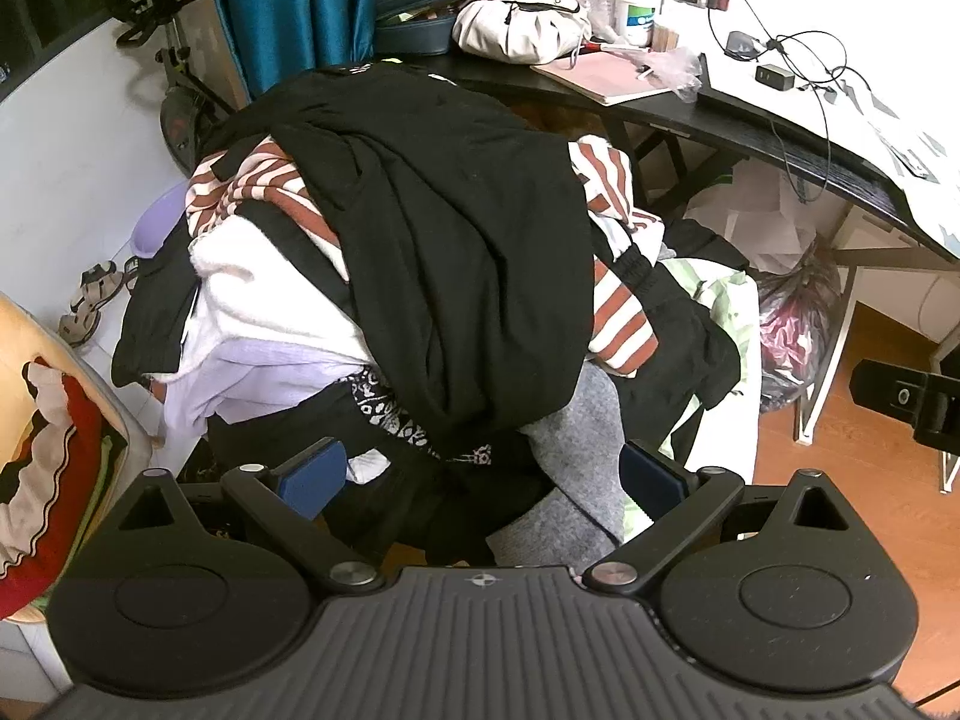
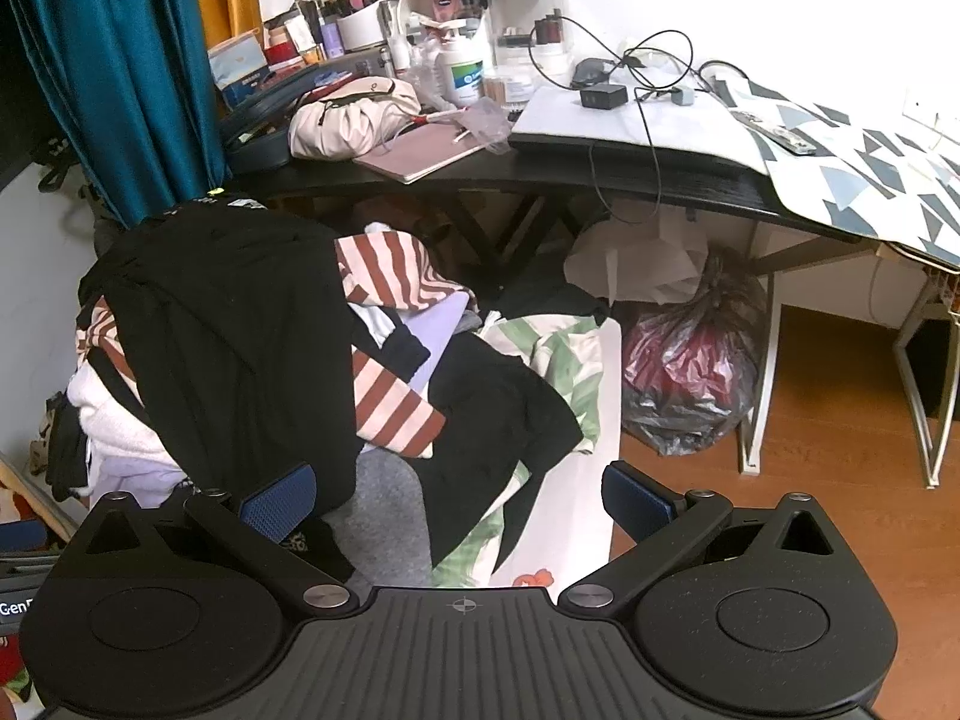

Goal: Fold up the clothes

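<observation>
While both tools hang over the heap, neither grips anything: left tool (image 1: 483, 477) spread wide, blue pads either side of a grey knit garment (image 1: 576, 480) at the heap's near edge, not pressing it; right tool (image 2: 459, 498) also spread wide, nothing between the pads but loose cloth below. Clothes pile: big black cotton garment (image 1: 456, 228) draped over the top, rust-and-cream striped top (image 2: 393, 402) sticking out from under its right edge, white fluffy towel-like piece (image 1: 252, 282) and pale lilac cloth (image 1: 252, 372) on the left side. Green-leaf printed sheet (image 2: 564, 354) lies under the pile's right edge, bare white strip of it running toward the right tool. Right of that edge, open wooden floor (image 2: 840, 450). Dark plastic bag (image 2: 690, 378) sits near the pile under the black curved bench (image 2: 600, 174), crowded on top. Teal curtain (image 2: 120, 60) hangs behind the pile.
</observation>
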A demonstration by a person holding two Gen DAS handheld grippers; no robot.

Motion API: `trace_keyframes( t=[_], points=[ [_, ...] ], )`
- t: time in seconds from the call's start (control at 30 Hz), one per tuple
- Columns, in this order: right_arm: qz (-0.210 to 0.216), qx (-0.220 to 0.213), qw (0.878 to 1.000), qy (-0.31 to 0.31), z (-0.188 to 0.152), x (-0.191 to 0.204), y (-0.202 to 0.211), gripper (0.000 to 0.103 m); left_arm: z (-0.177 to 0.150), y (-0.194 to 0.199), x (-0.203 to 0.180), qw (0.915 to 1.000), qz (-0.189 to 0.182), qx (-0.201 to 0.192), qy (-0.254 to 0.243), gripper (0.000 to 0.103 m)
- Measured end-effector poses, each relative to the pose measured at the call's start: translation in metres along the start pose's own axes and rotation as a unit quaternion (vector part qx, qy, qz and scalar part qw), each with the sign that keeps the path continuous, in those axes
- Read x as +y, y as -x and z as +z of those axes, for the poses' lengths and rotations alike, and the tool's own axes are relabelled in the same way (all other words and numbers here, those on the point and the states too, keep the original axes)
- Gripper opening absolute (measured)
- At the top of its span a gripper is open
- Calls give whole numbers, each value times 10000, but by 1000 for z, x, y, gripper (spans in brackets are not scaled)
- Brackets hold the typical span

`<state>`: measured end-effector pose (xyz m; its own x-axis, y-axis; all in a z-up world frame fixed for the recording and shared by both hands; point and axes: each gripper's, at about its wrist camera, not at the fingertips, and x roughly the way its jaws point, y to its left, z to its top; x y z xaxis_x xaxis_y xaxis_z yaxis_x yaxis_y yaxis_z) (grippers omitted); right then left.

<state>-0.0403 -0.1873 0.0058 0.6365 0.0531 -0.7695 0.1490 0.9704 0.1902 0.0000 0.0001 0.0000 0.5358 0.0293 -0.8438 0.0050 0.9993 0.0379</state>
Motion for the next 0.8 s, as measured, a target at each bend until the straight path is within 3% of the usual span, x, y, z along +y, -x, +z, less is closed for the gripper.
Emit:
trace_keyframes(
  t=[0.8],
  points=[
    [39,22,9999,151,4,12,-8,102,5,-2,15,9998,118,92,129,99]
  ],
)
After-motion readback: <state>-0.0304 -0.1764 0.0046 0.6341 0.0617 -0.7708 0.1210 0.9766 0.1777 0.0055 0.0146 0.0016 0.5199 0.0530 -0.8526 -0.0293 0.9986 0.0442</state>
